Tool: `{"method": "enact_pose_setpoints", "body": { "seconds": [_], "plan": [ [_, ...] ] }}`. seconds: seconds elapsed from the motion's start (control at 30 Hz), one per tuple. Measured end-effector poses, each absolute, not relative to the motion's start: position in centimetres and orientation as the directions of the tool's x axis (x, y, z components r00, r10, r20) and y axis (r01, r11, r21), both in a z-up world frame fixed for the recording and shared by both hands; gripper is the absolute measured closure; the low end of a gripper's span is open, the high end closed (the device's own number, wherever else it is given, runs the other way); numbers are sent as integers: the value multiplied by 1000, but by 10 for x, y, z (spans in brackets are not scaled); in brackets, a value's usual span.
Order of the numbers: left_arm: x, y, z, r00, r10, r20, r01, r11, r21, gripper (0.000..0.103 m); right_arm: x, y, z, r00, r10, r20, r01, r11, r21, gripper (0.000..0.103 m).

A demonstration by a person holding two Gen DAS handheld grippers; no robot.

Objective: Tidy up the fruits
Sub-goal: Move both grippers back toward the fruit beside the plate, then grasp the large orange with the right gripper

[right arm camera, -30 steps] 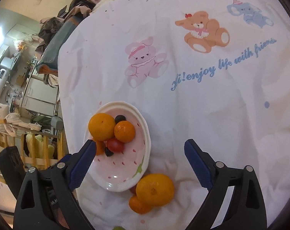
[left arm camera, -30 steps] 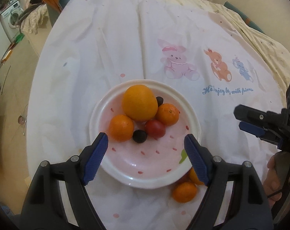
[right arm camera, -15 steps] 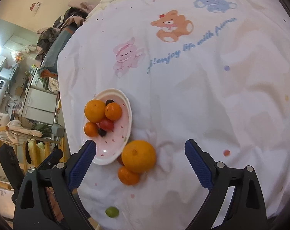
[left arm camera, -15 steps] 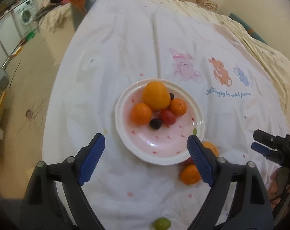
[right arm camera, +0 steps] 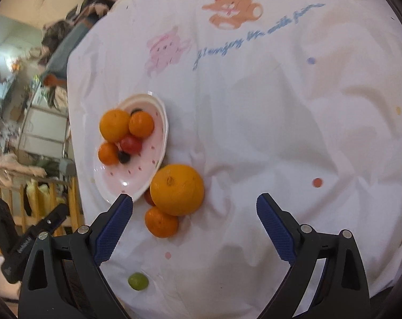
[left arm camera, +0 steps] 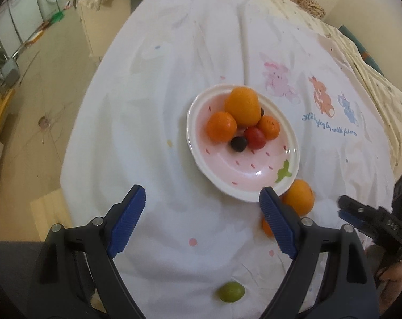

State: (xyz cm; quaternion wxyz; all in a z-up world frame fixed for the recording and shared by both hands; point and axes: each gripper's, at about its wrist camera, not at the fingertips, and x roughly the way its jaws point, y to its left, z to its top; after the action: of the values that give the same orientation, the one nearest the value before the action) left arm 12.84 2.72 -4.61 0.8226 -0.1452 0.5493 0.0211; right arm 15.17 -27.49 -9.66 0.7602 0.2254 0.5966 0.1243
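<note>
A pink-and-white plate [left arm camera: 267, 183] [right arm camera: 162, 122] holds a large orange [left arm camera: 243, 109], two small oranges, a red tomato [left arm camera: 255, 138] and a dark grape [left arm camera: 238, 143]. On the cloth beside the plate lie a big orange [right arm camera: 177, 189] [left arm camera: 299, 197], a small orange [right arm camera: 161, 222] and a green grape [left arm camera: 231, 291] [right arm camera: 138, 281]. My left gripper [left arm camera: 202, 222] is open and empty, held above the cloth short of the plate. My right gripper [right arm camera: 194, 226] is open and empty, just short of the big orange.
A white cloth with cartoon animals [right arm camera: 235, 10] covers the table [left arm camera: 174, 79]. The table's left edge drops to the floor [left arm camera: 41, 93]. Cluttered furniture stands beyond it [right arm camera: 36, 122]. The right gripper shows at the right edge of the left wrist view [left arm camera: 373, 220].
Both grippers have pulled back from the plate. The plate looks smaller, and the loose oranges and green grape have come into view. Both grippers stay open.
</note>
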Motion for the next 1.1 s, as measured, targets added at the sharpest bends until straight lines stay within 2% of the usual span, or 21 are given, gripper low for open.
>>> {"method": "enact_pose_setpoints", "body": {
  "seconds": [0.17, 0.3, 0.47, 0.53, 0.77, 0.83, 1.1],
  "plan": [
    [129, 26, -47, 389, -131, -912, -192, 957, -219, 18, 159, -253, -112, 203, 426, -882, 39, 896, 442, 7],
    [129, 22, -47, 387, -125, -913, -185, 960, -210, 18, 168, -227, -119, 182, 364, -914, -77, 932, 355, 7],
    [130, 16, -42, 396, -130, -909, -151, 967, -204, 18, 171, -208, -125, 163, 344, -924, -163, 934, 319, 9],
    [131, 16, -43, 394, -138, -909, -153, 965, -213, 18, 172, -207, -129, 156, 338, -928, -163, 935, 314, 15],
    [133, 14, -46, 381, -155, -912, -152, 962, -227, 18, 174, -209, -132, 141, 343, -929, -174, 932, 318, 22],
    [134, 11, -45, 384, -153, -911, -141, 965, -221, 18, 175, -211, -131, 145, 349, -926, -180, 929, 323, 36],
    [132, 12, -48, 375, -141, -916, -159, 964, -213, 18, 170, -225, -120, 178, 360, -916, -152, 930, 336, 40]
  ]
}}
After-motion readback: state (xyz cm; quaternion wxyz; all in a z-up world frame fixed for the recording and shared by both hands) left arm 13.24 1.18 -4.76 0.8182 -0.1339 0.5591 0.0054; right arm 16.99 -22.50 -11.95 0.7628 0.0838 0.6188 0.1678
